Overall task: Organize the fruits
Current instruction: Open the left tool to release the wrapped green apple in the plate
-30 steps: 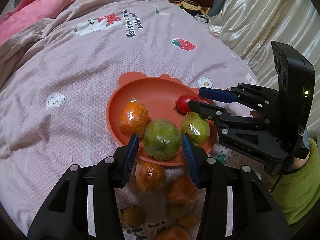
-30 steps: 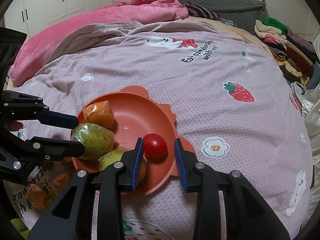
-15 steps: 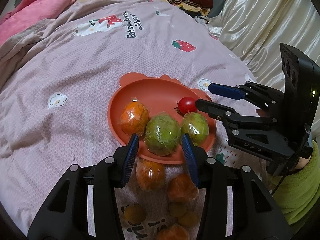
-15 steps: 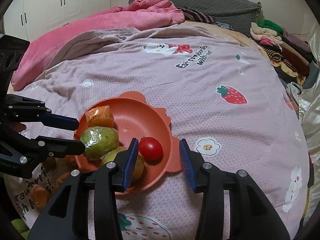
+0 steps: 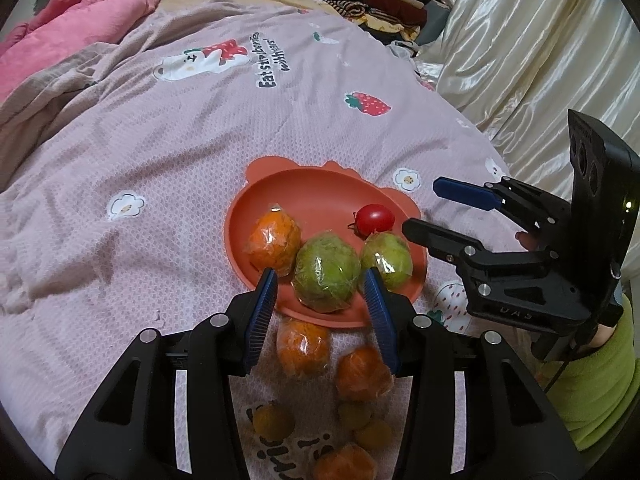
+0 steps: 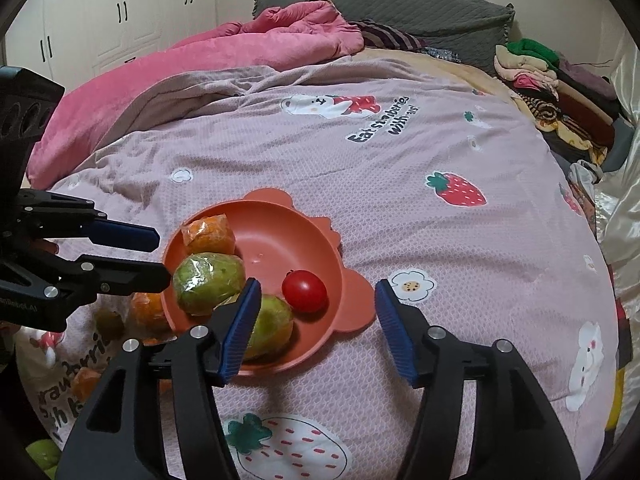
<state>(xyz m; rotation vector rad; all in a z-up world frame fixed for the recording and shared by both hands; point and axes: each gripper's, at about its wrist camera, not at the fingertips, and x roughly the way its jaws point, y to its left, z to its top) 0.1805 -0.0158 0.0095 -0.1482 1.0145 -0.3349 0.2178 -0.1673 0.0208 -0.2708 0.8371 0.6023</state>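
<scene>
Home bedroom: bed with pink strawberry-print quilt, grey headboard far, folded clothes pile far right, white wardrobes far left.

Both grippers are the same build: chunky black plastic frames with triangular cutouts and shiny silver screw heads. The left gripper and right gripper both have ribbed blue pads on the fingers. There's small pale lettering on the body, a black camera block with round holes, a thin black cable, and a lime-green fleece sleeve.
</scene>
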